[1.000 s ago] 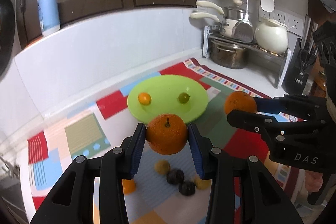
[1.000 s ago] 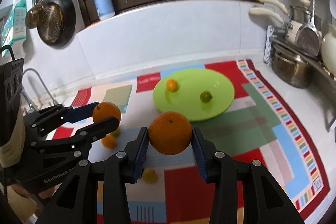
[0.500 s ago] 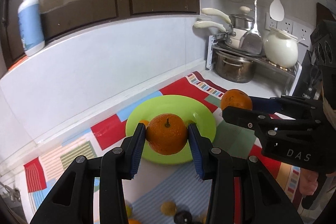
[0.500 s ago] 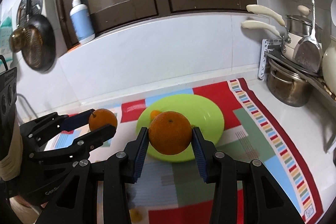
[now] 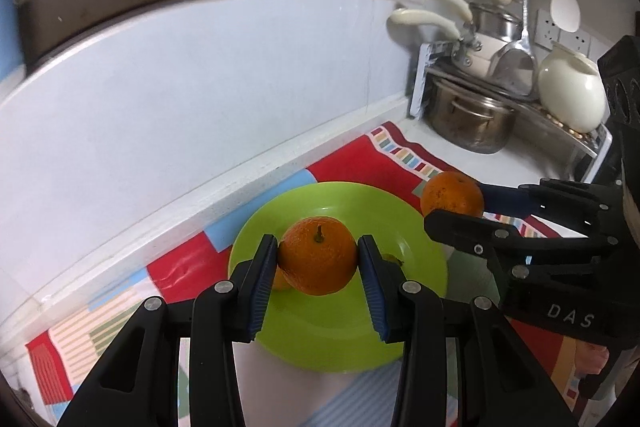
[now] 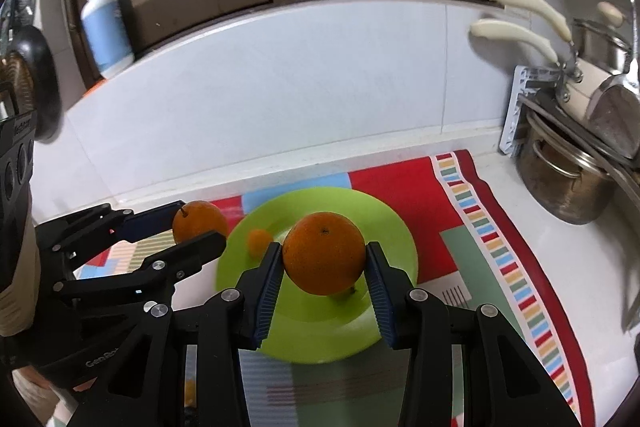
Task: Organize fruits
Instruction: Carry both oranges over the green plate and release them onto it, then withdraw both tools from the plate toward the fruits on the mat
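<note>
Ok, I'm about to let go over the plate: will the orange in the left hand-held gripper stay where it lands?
Probably not quite. The orange looks round and firm, so it may roll. The green plate appears shallow with a low rim, which might stop it. A small fruit already lies there and could get nudged.

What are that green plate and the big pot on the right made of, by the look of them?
The green plate looks like plastic or melamine: a flat, even lime colour with a soft, dull sheen; glazed ceramic can't be ruled out. The pot looks like stainless steel: silvery grey, brushed, with blurred reflections and a riveted metal handle.
</note>
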Demonstrator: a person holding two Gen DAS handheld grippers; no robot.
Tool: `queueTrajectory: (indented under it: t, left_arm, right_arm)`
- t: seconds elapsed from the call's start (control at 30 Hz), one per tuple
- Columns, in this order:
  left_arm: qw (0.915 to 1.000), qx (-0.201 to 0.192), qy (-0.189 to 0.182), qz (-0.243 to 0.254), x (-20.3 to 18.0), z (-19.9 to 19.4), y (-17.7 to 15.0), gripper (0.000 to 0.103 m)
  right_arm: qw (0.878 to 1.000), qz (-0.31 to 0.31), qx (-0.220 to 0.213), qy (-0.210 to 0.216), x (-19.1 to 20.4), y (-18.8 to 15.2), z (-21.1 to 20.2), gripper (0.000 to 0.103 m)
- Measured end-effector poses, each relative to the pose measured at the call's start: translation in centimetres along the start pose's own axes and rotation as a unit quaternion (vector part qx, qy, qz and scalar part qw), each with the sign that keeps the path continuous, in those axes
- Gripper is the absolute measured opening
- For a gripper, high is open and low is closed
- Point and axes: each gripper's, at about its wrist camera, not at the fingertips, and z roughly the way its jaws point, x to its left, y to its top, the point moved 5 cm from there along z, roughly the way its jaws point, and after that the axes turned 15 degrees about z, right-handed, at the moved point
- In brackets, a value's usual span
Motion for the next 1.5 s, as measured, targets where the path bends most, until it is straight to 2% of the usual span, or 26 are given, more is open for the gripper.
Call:
queueTrajectory:
  t: [0.13,0.43,0.7,0.83,1.07,1.2,1.3,1.5]
  left_arm:
    - [0.9996,0.017,-0.019,-0.014,0.8,2.5,0.1,0.041]
    - [0.9976,0.058,-0.031,-0.022,1.7,7.6,-0.4,0.041]
    - [0.9961,0.078,-0.03,-0.026,1.9,9.4,-0.9,0.043]
    - [0.9975,0.067,-0.005,-0.02,2.3,8.3,-0.8,0.058]
    - [0.9983,0.05,0.024,-0.017,2.5,4.0,-1.4,0.063]
    - [0.9987,0.037,0.032,-0.019,1.7,1.1,-1.9,0.067]
    - [0.9988,0.028,0.035,-0.021,1.2,-1.3,-2.3,0.071]
    - [0.9985,0.014,0.046,-0.025,0.7,-5.5,-3.4,0.076]
  right_arm:
    - [1.0,0.002,0.018,-0.004,-0.6,0.5,2.2,0.042]
    - [0.998,0.007,0.053,-0.017,-2.0,0.9,6.9,0.042]
    - [0.997,0.008,0.069,-0.023,-2.7,0.6,9.0,0.042]
    - [0.997,0.011,0.072,-0.028,-2.9,0.4,9.1,0.044]
    - [0.999,0.003,0.044,-0.025,-2.0,0.4,6.1,0.046]
    - [0.999,-0.018,0.025,-0.022,-0.5,-0.1,3.5,0.046]
    - [0.999,-0.026,0.016,-0.013,0.6,-0.7,1.6,0.053]
    - [0.999,-0.034,0.001,0.002,2.2,-2.2,-1.9,0.053]
